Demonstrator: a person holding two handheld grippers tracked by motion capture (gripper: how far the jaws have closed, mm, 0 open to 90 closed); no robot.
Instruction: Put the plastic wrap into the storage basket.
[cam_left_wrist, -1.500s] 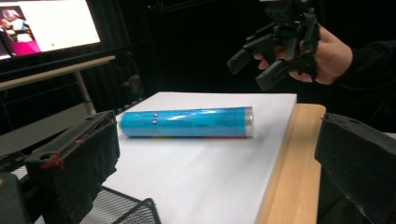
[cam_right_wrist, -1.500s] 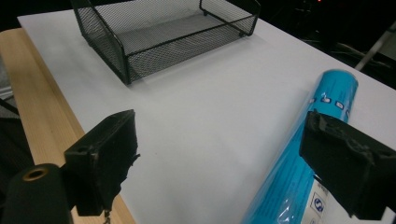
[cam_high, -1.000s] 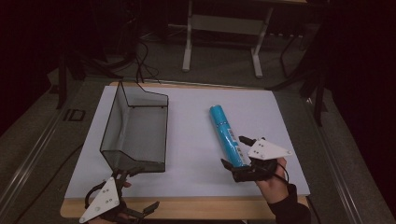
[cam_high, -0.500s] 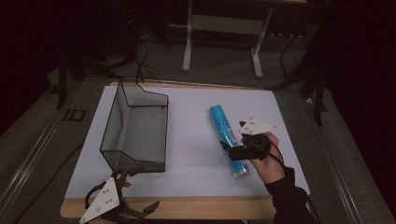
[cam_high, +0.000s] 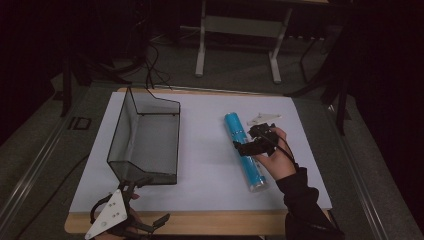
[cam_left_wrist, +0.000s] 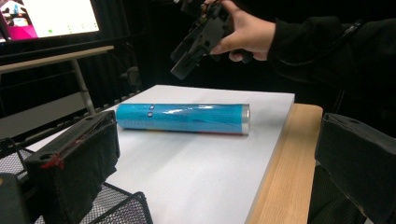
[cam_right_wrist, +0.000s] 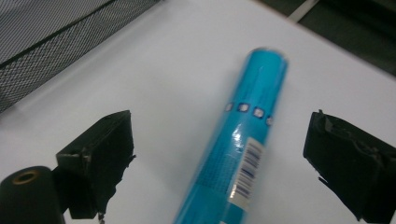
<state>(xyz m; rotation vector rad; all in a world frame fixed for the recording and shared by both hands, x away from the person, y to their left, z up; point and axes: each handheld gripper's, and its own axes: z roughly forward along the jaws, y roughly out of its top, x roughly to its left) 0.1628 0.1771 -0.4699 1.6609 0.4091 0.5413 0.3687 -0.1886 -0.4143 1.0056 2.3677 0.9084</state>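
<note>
The right gripper (cam_high: 248, 146) hovers over the middle of a blue tube (cam_high: 244, 150), held by the person's right hand (cam_high: 274, 156) with the forearm in a dark sleeve (cam_high: 305, 205) coming up from the desk's near edge. In the right gripper view its jaws are spread wide, one on each side of the tube (cam_right_wrist: 238, 144), not touching it; the left gripper view shows this gripper (cam_left_wrist: 201, 37) raised above the tube (cam_left_wrist: 183, 118), tilted downward.

The blue tube lies on its side on the white sheet (cam_high: 210, 165) that covers the wooden desk (cam_high: 210, 224), on the right half, its length running away from the person. A barcode label (cam_right_wrist: 246, 170) shows on its near part.

The left gripper (cam_high: 134, 205) rests low at the desk's near left corner, jaws spread apart and holding nothing, just in front of a black mesh tray (cam_high: 145, 137). The tray stands on the left half of the sheet, well apart from the tube. Nothing lies between the right gripper's jaws and the tube.
</note>
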